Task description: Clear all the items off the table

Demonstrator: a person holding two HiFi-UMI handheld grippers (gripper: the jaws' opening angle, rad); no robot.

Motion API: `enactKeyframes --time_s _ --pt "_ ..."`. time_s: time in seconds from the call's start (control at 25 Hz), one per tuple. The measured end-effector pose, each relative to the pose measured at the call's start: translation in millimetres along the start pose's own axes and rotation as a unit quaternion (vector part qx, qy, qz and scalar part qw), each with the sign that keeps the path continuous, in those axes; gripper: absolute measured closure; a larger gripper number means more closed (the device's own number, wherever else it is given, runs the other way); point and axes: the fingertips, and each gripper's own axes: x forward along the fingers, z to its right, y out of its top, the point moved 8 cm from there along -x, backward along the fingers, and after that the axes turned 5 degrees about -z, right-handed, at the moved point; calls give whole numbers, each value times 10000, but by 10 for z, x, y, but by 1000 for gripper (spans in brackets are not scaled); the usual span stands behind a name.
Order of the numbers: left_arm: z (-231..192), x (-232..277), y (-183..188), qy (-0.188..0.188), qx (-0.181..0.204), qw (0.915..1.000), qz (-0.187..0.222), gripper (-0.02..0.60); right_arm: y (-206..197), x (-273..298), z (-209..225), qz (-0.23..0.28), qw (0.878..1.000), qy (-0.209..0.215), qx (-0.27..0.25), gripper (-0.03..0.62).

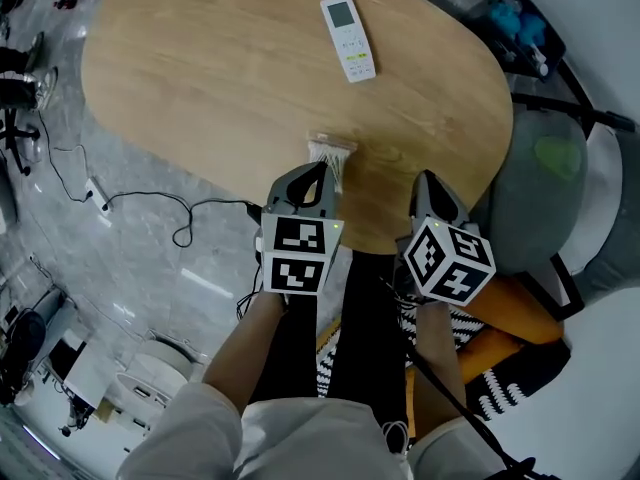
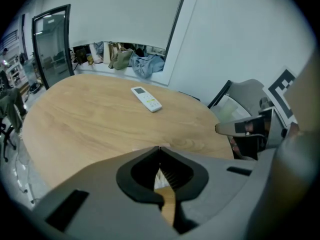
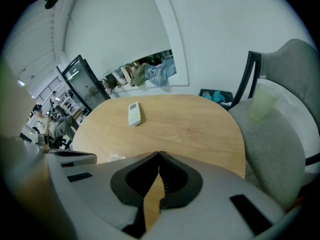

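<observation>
The left gripper [image 1: 324, 168] has its jaws pressed together with nothing clamped between them, and the right gripper [image 1: 426, 179] is likewise closed and empty. Both hang over the near edge of the oval wooden table [image 1: 200, 88], pointing steeply down and forward.

2 things lie on the table. A small pale packet [image 1: 332, 151], too blurred to name more closely, sits right at the left gripper's tips, just inside the near edge. The left gripper is clearly the nearer one, and the right is off to the side of it. A white remote [image 1: 348, 38] lies well ahead of both grippers, near the far side. Its long axis runs away from the person, tilted a little, and it is more in line with the left gripper than the right.

The likely next move is onto the packet. The left jaws would have to open first, and the table edge so close behind the packet leaves little room on the near side. Bare wood lies all round the remote. A grey chair [image 1: 540, 188] stands against the table's right edge, near the right gripper.
</observation>
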Motion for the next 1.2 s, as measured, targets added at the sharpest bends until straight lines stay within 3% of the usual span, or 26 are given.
enactKeyframes --time_s 0.12,0.24,0.44,0.52,0.76,1.2 --pt "10 41 -45 -41 2 9998 -169 562 8 -3 -4 -31 10000 30 -67 569" --pt "26 99 -83 -141 -35 9993 -332 432 21 13 2 -28 9999 44 -92 569" --pt "43 245 -207 -55 -243 9969 -745 282 -9 47 42 -79 9999 54 -70 569" --pt "45 325 -244 93 -283 9956 -887 259 -16 53 69 -89 9999 45 -55 569" --pt "38 489 -264 534 -233 9920 -1116 259 -57 67 147 -140 9999 13 3 569" --pt "17 549 -248 606 -367 9890 -1298 352 4 37 321 -56 9998 -45 167 569"
